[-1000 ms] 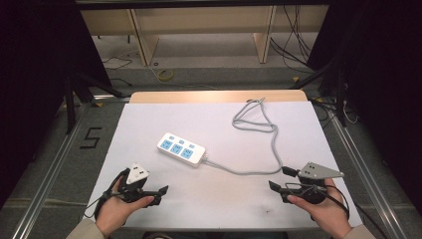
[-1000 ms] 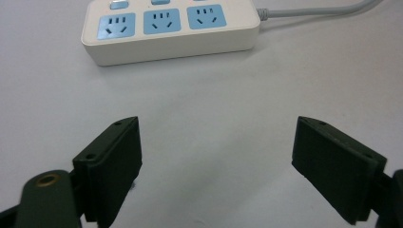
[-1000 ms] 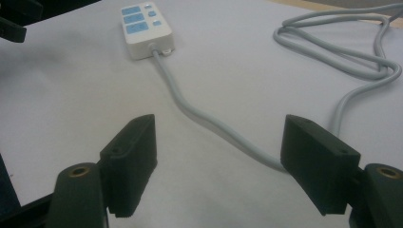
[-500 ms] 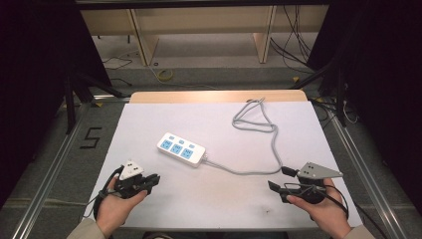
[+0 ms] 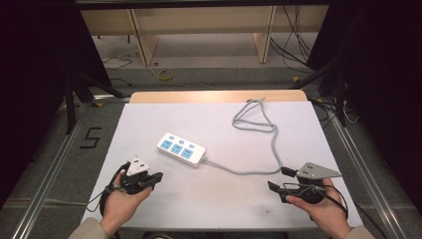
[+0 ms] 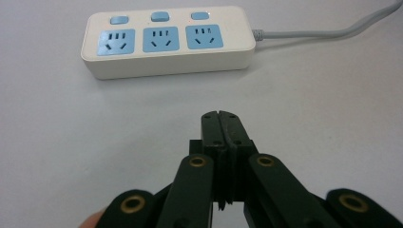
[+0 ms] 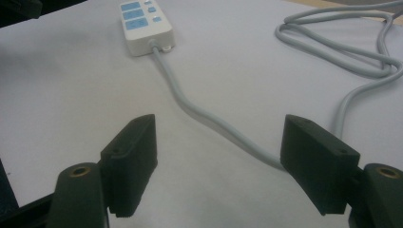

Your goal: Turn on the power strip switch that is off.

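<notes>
Left gripper drawn back, fingers pressed together | right gripper fingers wide | power strip seemingly untouched

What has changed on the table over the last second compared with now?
The left tongs drew back a little toward the person's edge of the table and now point at the power strip, shut on nothing. Nothing was taken hold of or let go. The right tongs stayed open near the grey cable, and the strip and cable did not move.
</notes>
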Available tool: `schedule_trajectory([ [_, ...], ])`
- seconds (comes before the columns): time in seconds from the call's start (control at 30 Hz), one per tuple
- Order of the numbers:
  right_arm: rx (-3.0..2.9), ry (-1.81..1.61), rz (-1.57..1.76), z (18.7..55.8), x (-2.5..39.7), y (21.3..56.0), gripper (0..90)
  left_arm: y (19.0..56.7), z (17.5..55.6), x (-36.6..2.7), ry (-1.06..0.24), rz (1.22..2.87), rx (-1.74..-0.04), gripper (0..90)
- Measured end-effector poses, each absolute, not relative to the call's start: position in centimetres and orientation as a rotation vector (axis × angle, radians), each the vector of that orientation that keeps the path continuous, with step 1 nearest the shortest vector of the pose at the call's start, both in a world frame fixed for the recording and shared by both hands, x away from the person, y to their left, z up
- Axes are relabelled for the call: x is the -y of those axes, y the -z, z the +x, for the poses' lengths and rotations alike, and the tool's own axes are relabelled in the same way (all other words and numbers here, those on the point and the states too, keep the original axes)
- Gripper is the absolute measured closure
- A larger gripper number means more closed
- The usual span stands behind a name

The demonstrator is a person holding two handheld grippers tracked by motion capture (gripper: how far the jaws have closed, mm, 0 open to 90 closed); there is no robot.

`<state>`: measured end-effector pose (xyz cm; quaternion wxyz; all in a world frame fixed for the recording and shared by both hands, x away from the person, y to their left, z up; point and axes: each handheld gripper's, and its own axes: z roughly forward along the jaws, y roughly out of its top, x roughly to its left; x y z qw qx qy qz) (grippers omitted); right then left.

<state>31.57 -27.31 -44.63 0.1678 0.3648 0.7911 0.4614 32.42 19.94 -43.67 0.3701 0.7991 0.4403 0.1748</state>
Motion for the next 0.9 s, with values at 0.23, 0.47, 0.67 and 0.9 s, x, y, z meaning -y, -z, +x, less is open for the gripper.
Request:
schedule_trajectory([
  [0.23, -2.253, -1.312, 1.041, 31.6, 27.2, 44.7, 28.7, 43.7, 33.5, -19.7, -0.454, 2.055, -1.138, 89.8],
  [0.47, -2.255, -1.312, 1.041, 31.6, 27.2, 44.7, 28.7, 43.6, 34.5, -19.2, -0.457, 2.056, -1.154, 89.8],
  [0.67, -2.258, -1.312, 1.042, 31.6, 27.2, 44.7, 28.7, 43.6, 35.1, -19.1, -0.468, 2.059, -1.157, 89.8],
  [0.9, -2.258, -1.313, 1.04, 31.6, 27.2, 44.7, 28.7, 43.5, 35.7, -19.1, -0.456, 2.048, -1.175, 89.8],
])
